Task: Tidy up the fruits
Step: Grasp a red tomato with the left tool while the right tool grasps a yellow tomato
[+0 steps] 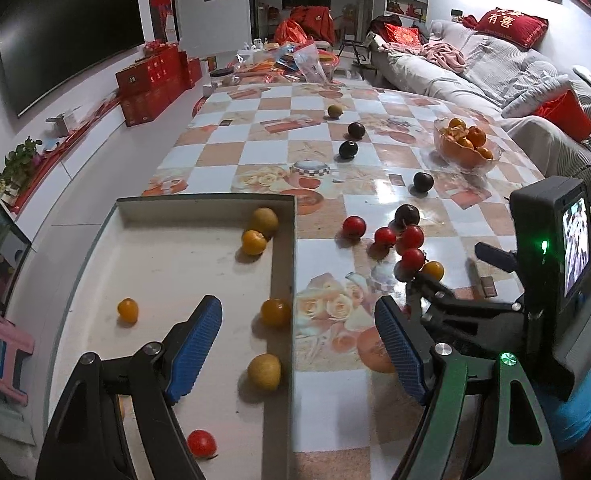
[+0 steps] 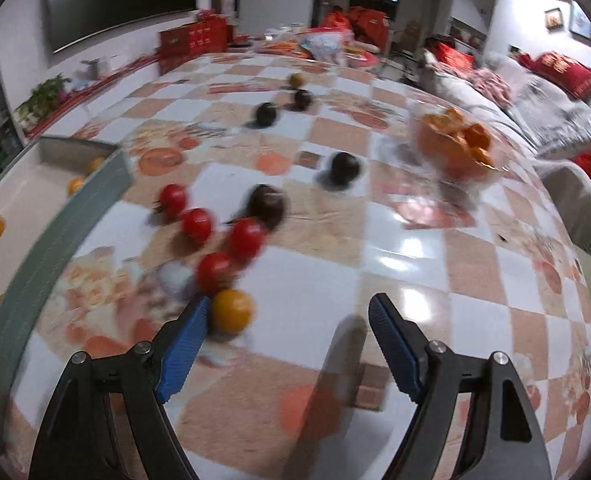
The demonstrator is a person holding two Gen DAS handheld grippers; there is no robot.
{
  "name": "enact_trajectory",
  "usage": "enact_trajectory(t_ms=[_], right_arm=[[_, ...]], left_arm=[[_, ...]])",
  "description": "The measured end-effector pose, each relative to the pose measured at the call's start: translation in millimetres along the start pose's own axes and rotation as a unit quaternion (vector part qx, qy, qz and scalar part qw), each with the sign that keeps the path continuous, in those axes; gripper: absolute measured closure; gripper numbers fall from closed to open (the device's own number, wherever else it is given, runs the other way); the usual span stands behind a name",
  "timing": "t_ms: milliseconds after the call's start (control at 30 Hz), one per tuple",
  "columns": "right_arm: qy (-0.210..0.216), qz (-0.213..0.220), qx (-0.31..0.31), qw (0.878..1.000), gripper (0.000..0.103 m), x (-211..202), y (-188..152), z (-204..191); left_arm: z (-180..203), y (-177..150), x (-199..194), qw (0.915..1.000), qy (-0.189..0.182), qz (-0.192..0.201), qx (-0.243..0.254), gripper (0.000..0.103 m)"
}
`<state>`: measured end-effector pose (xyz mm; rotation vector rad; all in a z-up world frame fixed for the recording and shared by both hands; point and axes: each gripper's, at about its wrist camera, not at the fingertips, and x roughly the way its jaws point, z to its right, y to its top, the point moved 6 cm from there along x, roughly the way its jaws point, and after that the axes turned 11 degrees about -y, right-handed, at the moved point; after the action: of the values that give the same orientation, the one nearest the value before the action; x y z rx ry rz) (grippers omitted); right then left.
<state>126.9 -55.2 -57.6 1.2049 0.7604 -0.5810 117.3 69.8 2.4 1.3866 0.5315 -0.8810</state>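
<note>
A shallow white tray [image 1: 199, 200] lies on the checked table and holds several yellow and orange small fruits and one red tomato [image 1: 201, 443]. My left gripper [image 1: 297, 332] is open and empty, straddling the tray's right wall. Several red tomatoes [image 1: 385, 236] and dark plums [image 1: 407, 214] lie on the table to the right. My right gripper [image 2: 287, 324] is open and empty, low over the table; its left finger [image 2: 187, 332] is just beside an orange fruit [image 2: 231, 310]. The red tomatoes [image 2: 247, 238] lie just beyond it. The right wrist view is blurred.
A glass bowl of oranges [image 1: 465, 146] stands at the right, also in the right wrist view [image 2: 457, 148]. Dark plums [image 1: 348, 149] and a yellow fruit [image 1: 334, 111] lie farther back. Bags and red boxes crowd the far end. A sofa [image 1: 495, 80] runs along the right.
</note>
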Motion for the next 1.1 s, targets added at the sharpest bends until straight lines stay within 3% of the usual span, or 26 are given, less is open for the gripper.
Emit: enact_trajectory(t_ms=[133, 167, 300, 367, 433, 733, 1000, 1033, 1067, 1100], right_arm=[[0.014, -0.007, 0.016, 1.0, 0.023, 5.1, 0.1, 13.0], [0.018, -0.004, 0.013, 1.0, 0.035, 4.6, 0.6, 12.8], [0.033, 0.006, -0.002, 0.999, 0.053, 3.1, 3.8, 7.9], [0.046, 0.011, -0.011, 0.999, 0.072, 1.3, 4.2, 3.6], [0.048, 0.014, -0.018, 0.999, 0.08, -0.4, 3.4, 2.2], [0.026, 0.011, -0.003, 1.0, 0.08, 4.2, -6.3, 45.3], [0.032, 0.006, 0.017, 0.999, 0.08, 6.5, -10.8, 67.9], [0.033, 0.006, 0.017, 0.999, 0.08, 6.5, -10.6, 68.0], [0.035, 0.006, 0.018, 0.999, 0.08, 6.7, -10.5, 68.1], [0.037, 0.006, 0.019, 0.999, 0.08, 7.0, -10.3, 68.3]], left_arm=[[6.5, 0.7, 6.8, 1.0, 0.001, -0.003, 0.004, 0.023], [7.4, 0.9, 8.3, 1.0, 0.002, -0.004, 0.004, 0.023], [12.2, 3.2, 14.5, 1.0, 0.0, -0.008, 0.003, 0.023], [16.3, 4.9, 17.0, 0.9999, -0.003, -0.009, 0.004, 0.023], [22.8, 7.4, 21.0, 0.9999, -0.004, -0.009, 0.013, 0.023], [51.5, 12.5, 60.3, 0.9991, -0.017, -0.034, 0.016, 0.023], [74.1, 13.3, 104.9, 0.9981, -0.012, -0.058, 0.015, 0.023], [75.2, 13.0, 108.5, 0.998, -0.011, -0.061, 0.015, 0.025], [76.1, 12.5, 111.9, 0.9978, -0.009, -0.064, 0.015, 0.038], [76.8, 12.1, 113.7, 0.9977, -0.011, -0.065, 0.014, 0.04]])
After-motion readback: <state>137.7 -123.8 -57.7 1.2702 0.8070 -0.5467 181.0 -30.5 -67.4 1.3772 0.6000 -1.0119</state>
